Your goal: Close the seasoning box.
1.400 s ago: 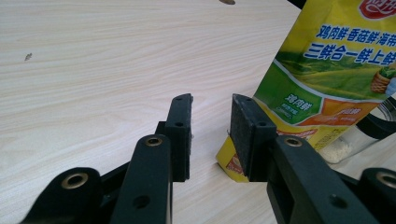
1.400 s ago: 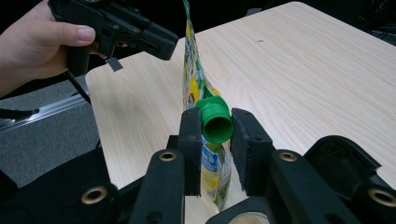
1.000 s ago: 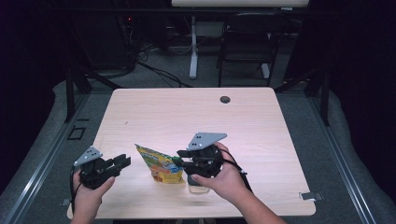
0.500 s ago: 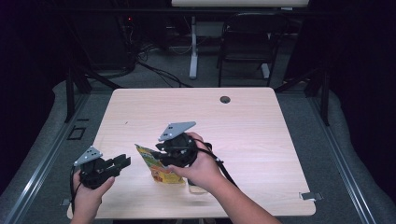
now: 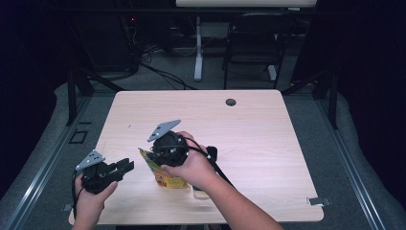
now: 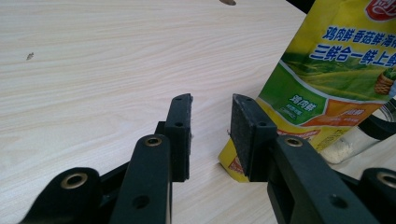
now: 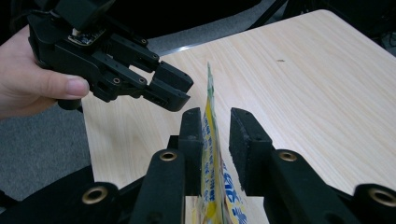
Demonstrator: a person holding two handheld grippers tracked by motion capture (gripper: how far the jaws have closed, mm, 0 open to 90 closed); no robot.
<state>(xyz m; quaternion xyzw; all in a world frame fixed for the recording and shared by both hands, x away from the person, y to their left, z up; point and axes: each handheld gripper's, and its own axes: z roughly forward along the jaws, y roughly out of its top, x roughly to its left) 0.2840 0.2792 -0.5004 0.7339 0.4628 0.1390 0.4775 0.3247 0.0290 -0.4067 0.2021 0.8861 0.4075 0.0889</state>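
I see my left gripper (image 5: 125, 166) at about 7 o'clock on the table (image 5: 268, 143), near the front edge. My left hand (image 5: 91, 199) holds it. Its jaws are open and nothing is between them. In the left gripper view the two black pads (image 6: 247, 133) stand apart over bare wood, and the pouch (image 6: 327, 79) stands just to their right, not touching them.

The pouch (image 5: 165, 173) is yellow and green with blue writing on it. It stands up on the table at about 6 o'clock, just right of my left gripper. In the left gripper view I see a clear thing (image 6: 359, 137) with white powder in it close behind the pouch. I cannot tell what it is.

My right gripper (image 5: 152, 155) sits over the top of the pouch. My right hand (image 5: 191, 167) holds it. In the right gripper view the thin top edge of the pouch (image 7: 212, 140) stands up between the two jaws. The jaws have just been closing. The left pad looks right up against the pouch, but there is a gap on the right side, so it is not pinched. In this same view my left gripper (image 7: 180, 91) shows at about 10 o'clock, close to the pouch top.

A small dark hole (image 5: 231, 102) is in the table at 12 o'clock, far from everything else.
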